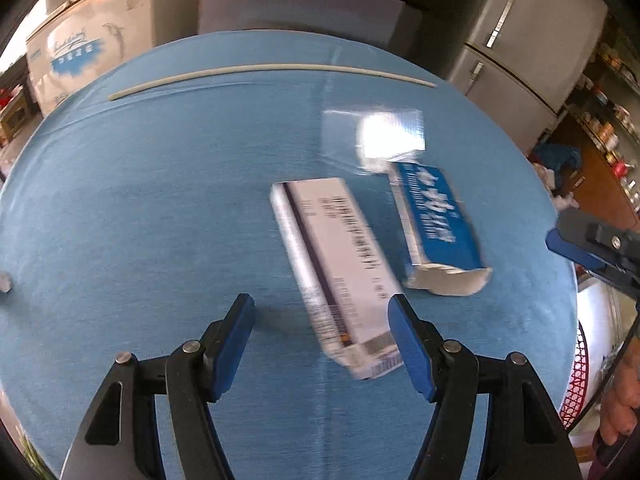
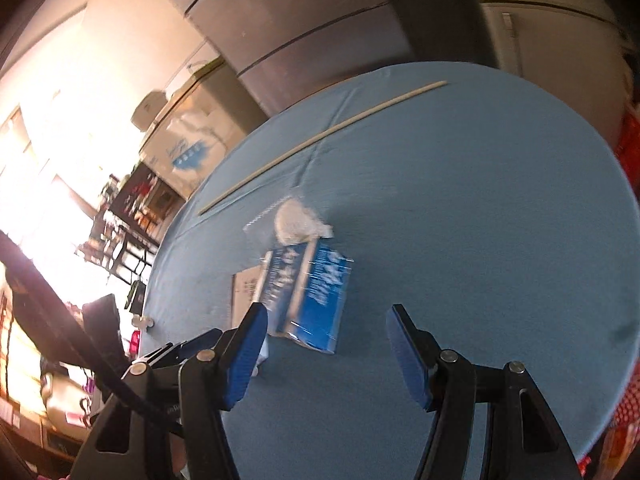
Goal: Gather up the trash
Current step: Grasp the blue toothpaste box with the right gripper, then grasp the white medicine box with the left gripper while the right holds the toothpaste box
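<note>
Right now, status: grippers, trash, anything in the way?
Left gripper open, white box between its fingers. Right gripper open, empty, facing blue carton. Plastic bag beyond. Nothing blocking.

The left gripper (image 1: 322,314) is seen with jaws spread wide above the table (image 1: 140,200), which is covered in blue cloth. A white box (image 1: 336,264) lies between the jaws, nearer the right blue finger (image 1: 408,344); contact cannot be told through the blur. A blue box (image 1: 436,224) with a torn open end lies just beside it to the right. A clear plastic bag (image 1: 376,136) is seen behind the blue box, touching its far end. A long pale stick (image 1: 272,74) lies near the far edge. The right gripper (image 1: 592,248) is partly seen at the right edge. Grey cabinets (image 1: 532,40) stand behind.
</note>
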`<state>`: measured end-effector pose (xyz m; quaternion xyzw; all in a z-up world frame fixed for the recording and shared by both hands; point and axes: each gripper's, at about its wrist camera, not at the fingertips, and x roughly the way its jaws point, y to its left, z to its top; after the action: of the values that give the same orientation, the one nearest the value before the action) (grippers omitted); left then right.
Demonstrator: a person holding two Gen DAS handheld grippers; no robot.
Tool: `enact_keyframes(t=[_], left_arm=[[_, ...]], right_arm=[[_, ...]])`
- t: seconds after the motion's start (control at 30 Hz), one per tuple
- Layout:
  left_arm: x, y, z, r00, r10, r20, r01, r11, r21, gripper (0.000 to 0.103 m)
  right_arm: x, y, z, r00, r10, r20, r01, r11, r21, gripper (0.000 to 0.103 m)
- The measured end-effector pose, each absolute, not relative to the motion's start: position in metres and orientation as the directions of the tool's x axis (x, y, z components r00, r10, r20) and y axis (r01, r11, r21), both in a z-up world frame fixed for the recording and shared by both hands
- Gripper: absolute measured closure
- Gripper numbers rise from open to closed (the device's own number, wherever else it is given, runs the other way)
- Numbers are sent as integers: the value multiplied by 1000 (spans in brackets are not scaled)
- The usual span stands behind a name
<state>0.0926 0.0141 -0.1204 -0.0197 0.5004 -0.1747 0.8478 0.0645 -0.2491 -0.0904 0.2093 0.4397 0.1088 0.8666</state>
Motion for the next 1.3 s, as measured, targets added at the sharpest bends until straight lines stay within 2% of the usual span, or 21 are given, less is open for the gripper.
enact_keyframes(t=[0.27, 0.53, 0.6, 0.7, 0.87, 1.13, 1.3], left_arm=[[83, 58, -115, 464, -299, -834, 220, 951, -218, 33], [70, 71, -101, 503, -287, -815, 237, 953, -190, 33], [67, 71, -100, 506, -289, -813, 243, 952, -187, 33], [64, 69, -100, 502, -293, -814, 253, 950, -185, 33], [62, 66, -100, 495, -294, -818, 255, 949, -187, 33], [56, 63, -94, 504, -293, -812, 262, 948, -180, 33], [54, 60, -90, 503, -299, -811, 274, 945, -178, 33]], right_arm=[[111, -185, -105, 527, 326, -785, -10, 926, 378, 35], [131, -149, -125, 481, 134, -866, 84, 977, 198, 32], [133, -149, -128, 465, 130, -876, 100, 975, 198, 27], [135, -151, -129, 458, 127, -880, 111, 974, 199, 26], [139, -157, -132, 430, 165, -888, 135, 960, 244, 26], [137, -143, -135, 414, 100, -905, 94, 984, 152, 26], [130, -160, -141, 428, 116, -896, 133, 973, 190, 28]])
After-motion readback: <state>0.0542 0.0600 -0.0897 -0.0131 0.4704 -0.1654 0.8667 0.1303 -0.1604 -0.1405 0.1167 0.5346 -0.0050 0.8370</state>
